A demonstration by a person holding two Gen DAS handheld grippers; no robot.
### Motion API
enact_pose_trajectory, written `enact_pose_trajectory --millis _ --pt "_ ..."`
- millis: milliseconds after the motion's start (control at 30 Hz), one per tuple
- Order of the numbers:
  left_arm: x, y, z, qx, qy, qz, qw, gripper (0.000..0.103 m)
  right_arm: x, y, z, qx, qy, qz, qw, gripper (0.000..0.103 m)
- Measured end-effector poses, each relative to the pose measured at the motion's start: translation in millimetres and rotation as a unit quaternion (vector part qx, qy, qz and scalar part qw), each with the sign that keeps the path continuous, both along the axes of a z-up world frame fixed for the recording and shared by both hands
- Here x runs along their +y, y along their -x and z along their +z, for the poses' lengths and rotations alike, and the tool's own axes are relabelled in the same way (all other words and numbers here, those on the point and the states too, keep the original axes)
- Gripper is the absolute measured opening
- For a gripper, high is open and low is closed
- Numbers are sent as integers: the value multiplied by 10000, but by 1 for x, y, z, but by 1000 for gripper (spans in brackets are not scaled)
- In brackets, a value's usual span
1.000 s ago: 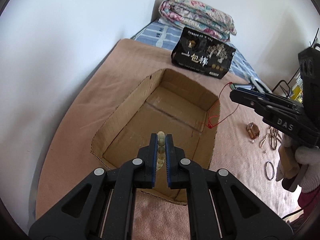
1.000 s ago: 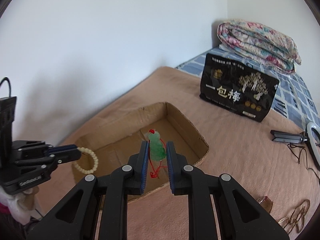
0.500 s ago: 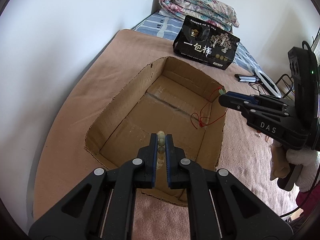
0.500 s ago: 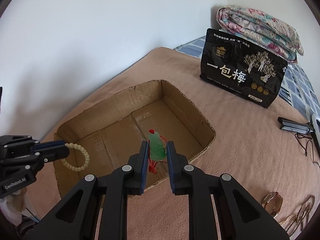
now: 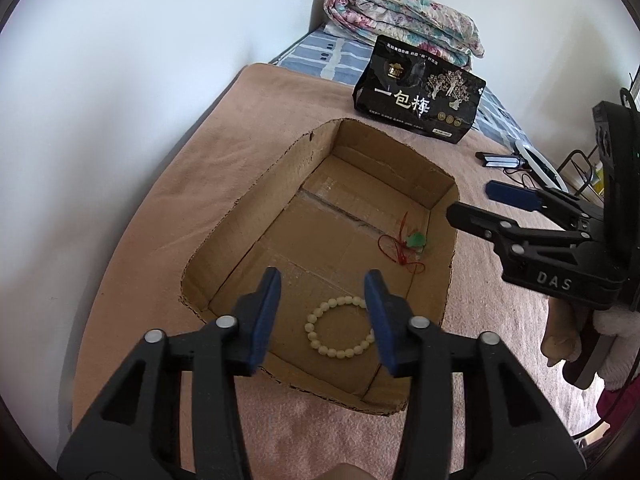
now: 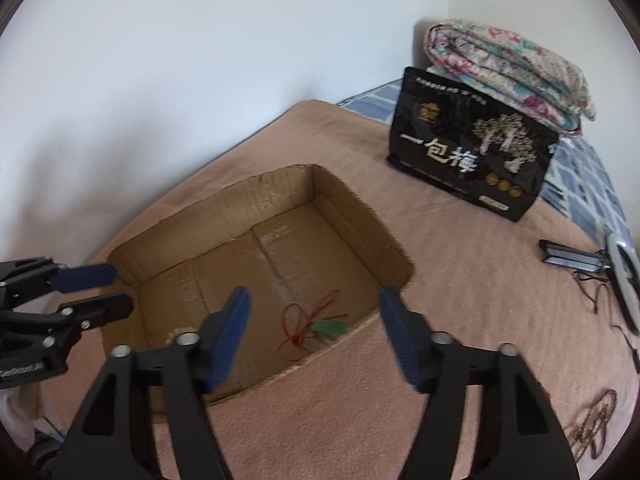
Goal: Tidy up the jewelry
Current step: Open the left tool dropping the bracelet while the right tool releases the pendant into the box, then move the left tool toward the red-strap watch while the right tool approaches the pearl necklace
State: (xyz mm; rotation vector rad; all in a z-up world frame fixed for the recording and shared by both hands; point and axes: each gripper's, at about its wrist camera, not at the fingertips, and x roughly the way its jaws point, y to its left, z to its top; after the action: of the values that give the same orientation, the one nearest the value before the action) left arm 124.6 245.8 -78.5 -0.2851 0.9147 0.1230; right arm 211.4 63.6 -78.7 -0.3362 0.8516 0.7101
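Right gripper is hanging over the near rim of the cardboard box, fingers spread wide. A green pendant on red cord is lying inside, at the gripper's 12 o'clock. The left gripper is reaching in at 9 o'clock, fingers apart; cream beads are showing beside it. A black pouch is standing at 2 o'clock.

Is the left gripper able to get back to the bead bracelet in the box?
Probably yes: the left gripper is open right above the bead bracelet, the cardboard box has no lid.
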Motion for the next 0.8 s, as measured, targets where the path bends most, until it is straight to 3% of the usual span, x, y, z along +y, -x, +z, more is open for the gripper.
enact_pose_trajectory --millis 433,800 --pt "-18 1 6 -80 -190 -170 9996 45 -31 2 7 -139 198 -422 9988 80" --pt "-60 -8 16 -178 -228 -635 9976 45 -98 -6 17 83 4 -892 9960 80"
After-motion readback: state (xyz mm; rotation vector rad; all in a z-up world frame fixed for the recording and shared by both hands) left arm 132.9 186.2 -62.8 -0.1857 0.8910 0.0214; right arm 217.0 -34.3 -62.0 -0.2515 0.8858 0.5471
